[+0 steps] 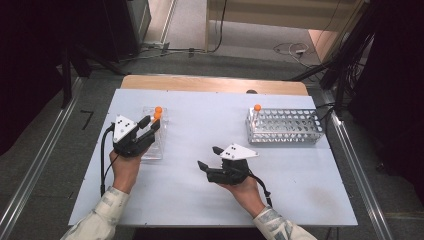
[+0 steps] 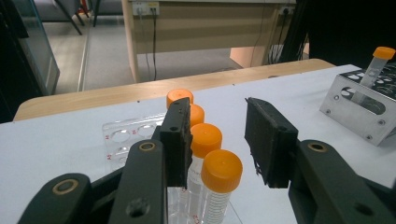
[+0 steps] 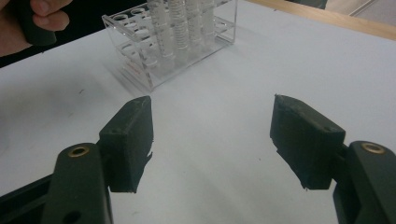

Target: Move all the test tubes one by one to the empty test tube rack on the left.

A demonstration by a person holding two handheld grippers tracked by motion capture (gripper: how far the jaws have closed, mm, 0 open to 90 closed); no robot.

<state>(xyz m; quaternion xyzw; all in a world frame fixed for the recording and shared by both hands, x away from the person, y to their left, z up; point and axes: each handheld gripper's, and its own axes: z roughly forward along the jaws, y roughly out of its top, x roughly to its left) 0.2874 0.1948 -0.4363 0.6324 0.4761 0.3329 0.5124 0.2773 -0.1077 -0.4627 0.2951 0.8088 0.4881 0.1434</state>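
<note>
On the white table (image 1: 200, 200) in the high view, the left gripper (image 1: 155, 121) hung over the clear rack (image 1: 153, 150) of orange-capped tubes, apparently so it could pick one for the metal rack (image 1: 285, 126), where one capped tube (image 1: 256, 116) stood, while the right gripper (image 1: 210, 156) rested apart, jaws wide and empty. In the left gripper view, four orange-capped tubes (image 2: 219, 179) stood in a row between part-open jaws, none pinched. In the right gripper view, the wide jaws faced the clear rack (image 3: 140, 77) across bare table.

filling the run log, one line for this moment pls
left gripper: open at orange-capped tubes in clear rack | right gripper: open, empty | metal rack: one tube
</note>
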